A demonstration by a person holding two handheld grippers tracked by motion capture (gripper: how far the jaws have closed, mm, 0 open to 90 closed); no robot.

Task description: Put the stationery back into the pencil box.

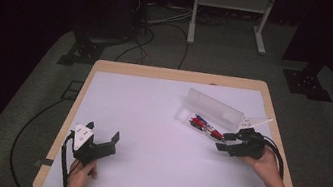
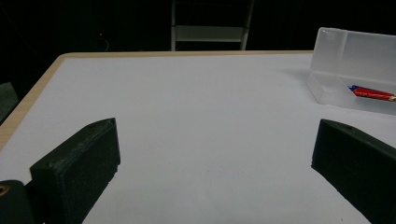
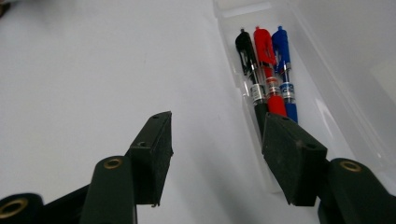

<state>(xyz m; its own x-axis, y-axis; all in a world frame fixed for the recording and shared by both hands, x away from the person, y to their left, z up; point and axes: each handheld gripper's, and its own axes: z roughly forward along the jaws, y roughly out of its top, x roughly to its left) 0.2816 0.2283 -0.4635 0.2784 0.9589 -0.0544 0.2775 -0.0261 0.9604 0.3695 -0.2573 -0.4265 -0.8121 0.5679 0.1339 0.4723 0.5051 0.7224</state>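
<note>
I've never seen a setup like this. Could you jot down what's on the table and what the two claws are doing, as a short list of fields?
Surface: white table top with a wooden edge
Container: clear plastic pencil case, lid open, on the right side of the table
Contents: black pen, red pen and blue pen, lying side by side in the case
Left claw: jaws wide open, holding nothing, near the front left of the table
Right claw: jaws open, holding nothing, at the near end of the case

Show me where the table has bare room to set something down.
Bare: the table's whole middle and far left, between the left gripper and the open case. Crowded: the right edge, where the right gripper sits at the case holding three pens.
</note>
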